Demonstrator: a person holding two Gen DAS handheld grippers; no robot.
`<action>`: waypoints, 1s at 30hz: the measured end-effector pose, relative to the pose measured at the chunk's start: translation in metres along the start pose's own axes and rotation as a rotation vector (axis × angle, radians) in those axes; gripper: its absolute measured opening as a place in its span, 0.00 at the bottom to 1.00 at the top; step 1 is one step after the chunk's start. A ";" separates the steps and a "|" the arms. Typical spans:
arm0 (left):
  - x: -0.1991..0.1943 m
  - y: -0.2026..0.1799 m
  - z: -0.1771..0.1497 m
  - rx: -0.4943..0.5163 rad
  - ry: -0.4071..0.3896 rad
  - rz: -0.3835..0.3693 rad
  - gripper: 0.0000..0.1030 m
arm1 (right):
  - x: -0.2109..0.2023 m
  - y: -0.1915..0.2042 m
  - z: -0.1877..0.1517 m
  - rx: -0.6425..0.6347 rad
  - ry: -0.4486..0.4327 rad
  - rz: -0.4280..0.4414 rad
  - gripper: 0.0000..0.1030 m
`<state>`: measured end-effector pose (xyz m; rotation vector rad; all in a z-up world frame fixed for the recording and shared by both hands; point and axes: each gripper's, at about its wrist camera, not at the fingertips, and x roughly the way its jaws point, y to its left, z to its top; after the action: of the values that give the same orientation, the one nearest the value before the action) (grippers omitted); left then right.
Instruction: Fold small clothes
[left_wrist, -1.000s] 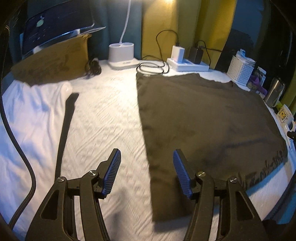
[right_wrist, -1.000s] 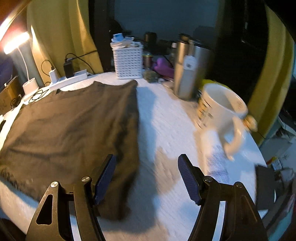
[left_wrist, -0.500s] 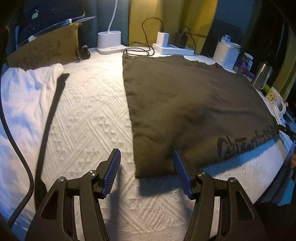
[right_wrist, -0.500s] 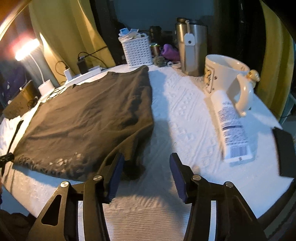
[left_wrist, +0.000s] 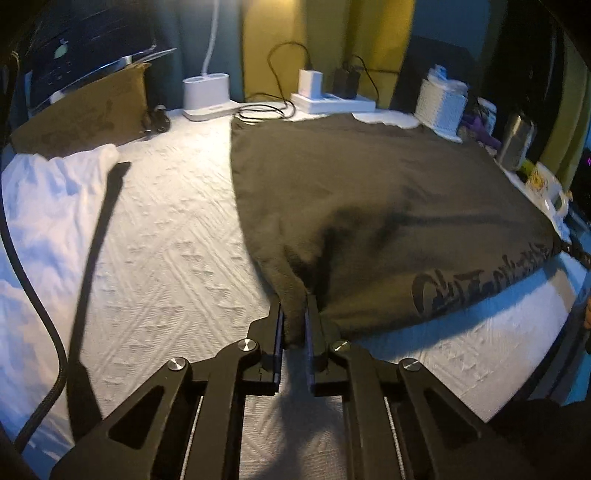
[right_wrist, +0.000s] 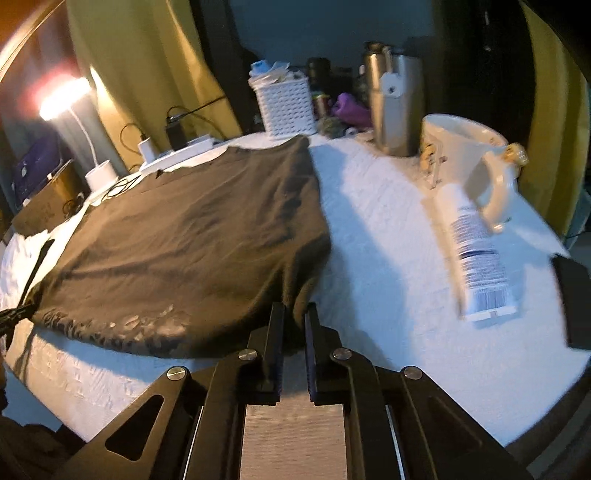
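Note:
A dark olive-brown shirt (left_wrist: 369, 206) lies spread flat on the white textured cover (left_wrist: 166, 258), dark lettering along its near edge. My left gripper (left_wrist: 294, 314) is shut on the shirt's near left corner, and the cloth bunches up between the pads. In the right wrist view the same shirt (right_wrist: 192, 236) fills the left half. There my right gripper (right_wrist: 294, 314) is shut on the near right corner, which is pinched into a small fold. The far end of the shirt rests by the power strip.
A white garment (left_wrist: 44, 206) lies at the left with a black cable (left_wrist: 37, 314) over it. A lamp base (left_wrist: 207, 96), power strip (left_wrist: 332, 101) and white basket (left_wrist: 441, 105) line the back. Right of the shirt are a steel tumbler (right_wrist: 397, 107), a mug (right_wrist: 465, 162) and a white tube (right_wrist: 476, 254).
Both grippers came in toward the near edge of the shirt and closed, the left on its near left corner and the right on its near right corner. The corners now bunch up.

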<state>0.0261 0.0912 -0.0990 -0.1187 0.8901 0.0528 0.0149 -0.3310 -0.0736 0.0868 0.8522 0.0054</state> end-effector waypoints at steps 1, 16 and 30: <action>-0.002 0.001 0.001 -0.005 -0.001 -0.004 0.08 | -0.003 -0.001 0.000 -0.008 0.003 -0.002 0.09; -0.003 0.015 -0.007 -0.020 0.045 0.123 0.27 | 0.003 0.005 -0.017 -0.098 0.037 -0.154 0.21; -0.027 0.013 0.012 -0.036 -0.063 0.111 0.56 | -0.029 -0.009 -0.025 -0.008 0.020 -0.230 0.76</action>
<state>0.0178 0.1053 -0.0715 -0.1003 0.8324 0.1750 -0.0233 -0.3393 -0.0683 -0.0190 0.8782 -0.2063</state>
